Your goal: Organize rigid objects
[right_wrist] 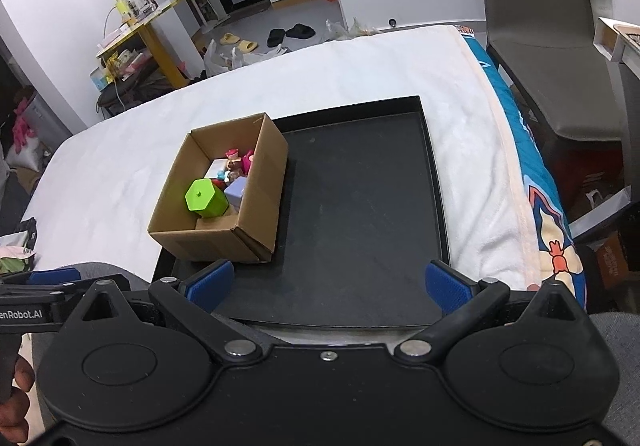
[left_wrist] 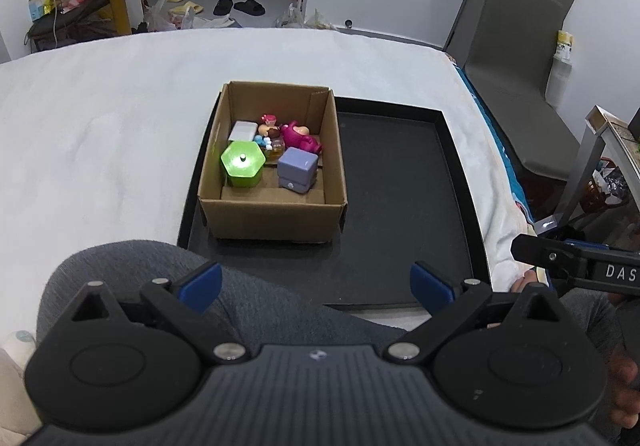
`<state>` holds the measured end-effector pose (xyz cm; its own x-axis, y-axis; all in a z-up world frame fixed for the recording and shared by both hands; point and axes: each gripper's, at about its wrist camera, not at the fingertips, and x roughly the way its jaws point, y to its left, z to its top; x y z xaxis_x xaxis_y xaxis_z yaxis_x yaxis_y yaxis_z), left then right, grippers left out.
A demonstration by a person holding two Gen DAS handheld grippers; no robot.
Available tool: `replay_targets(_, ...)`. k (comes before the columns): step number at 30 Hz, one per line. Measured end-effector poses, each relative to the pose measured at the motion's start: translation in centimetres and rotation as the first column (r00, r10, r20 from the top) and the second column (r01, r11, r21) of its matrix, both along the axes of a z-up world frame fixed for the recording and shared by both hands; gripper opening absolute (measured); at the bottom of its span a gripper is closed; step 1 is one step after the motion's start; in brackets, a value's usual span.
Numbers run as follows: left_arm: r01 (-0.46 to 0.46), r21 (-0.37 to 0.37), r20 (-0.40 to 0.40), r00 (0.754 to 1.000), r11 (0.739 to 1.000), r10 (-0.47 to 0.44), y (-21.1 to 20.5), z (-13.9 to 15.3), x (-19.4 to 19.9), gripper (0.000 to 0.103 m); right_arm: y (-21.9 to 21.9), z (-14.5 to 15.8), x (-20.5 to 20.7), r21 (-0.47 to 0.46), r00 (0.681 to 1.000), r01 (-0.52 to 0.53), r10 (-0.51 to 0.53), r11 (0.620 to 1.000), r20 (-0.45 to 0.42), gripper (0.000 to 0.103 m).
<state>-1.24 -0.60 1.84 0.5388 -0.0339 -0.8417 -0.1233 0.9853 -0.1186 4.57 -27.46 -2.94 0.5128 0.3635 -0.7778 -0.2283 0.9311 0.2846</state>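
My left hand-held gripper point(left_wrist: 316, 286) is spread wide, blue pads point(left_wrist: 202, 284) far apart, nothing between them; it sits at 6 o'clock of the left wrist view, above my grey-clad knee point(left_wrist: 160, 286). My right hand-held gripper point(right_wrist: 330, 284) is also spread wide and holds nothing, hanging over the near edge of the black tray point(right_wrist: 360, 206). The tray lies on a bed with a white cover point(left_wrist: 100, 126); the right part of it is bare black floor. The cardboard box point(left_wrist: 272, 218) stands in the left part of the tray, open top, at 12 o'clock from the left hand-held gripper and about 11 o'clock from the right one. All the toys I can see are inside the box: green hexagonal container point(left_wrist: 242, 163) with a small knob on its lid at the near left, lavender cube box point(left_wrist: 298, 169) at the near right, the two near each other but apart. Behind them, magenta figure point(left_wrist: 300, 137) at the far right, white box point(left_wrist: 243, 131) at the far left, a small figure with a pink hat point(left_wrist: 269, 122) between those two, plus a few tiny pieces in the middle, too small to tell what. In the right wrist view the box's right wall hides most of the lavender cube box. The right hand-held gripper's body shows at 3 o'clock in the left view. A grey chair point(right_wrist: 540, 46) stands beyond the bed at 1 o'clock.
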Motion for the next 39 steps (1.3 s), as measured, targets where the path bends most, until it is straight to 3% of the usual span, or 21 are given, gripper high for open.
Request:
replay_targets(11, -0.003, 0.01, -0.031, 1.0, 1.0, 0.003, 0.1, -1.2, 0.8, 0.1, 0.3, -1.2, 0.7, -0.019, 0.999, 0.0, 0.0, 1.0, -0.035, 0.103)
replay_targets(15, -0.001, -0.021, -0.038, 0.999, 1.0, 0.0, 0.2, -1.2, 1.2, 0.1, 0.3, -1.5, 1.1, -0.021, 0.999, -0.001, 0.0, 1.0, -0.043, 0.103)
replay_targets(39, -0.002, 0.011, -0.048, 0.999, 1.0, 0.003, -0.1, -1.3, 1.9, 0.1, 0.6, -2.0, 2.1, -0.035, 0.998, -0.014, 0.012, 0.999, -0.056, 0.103)
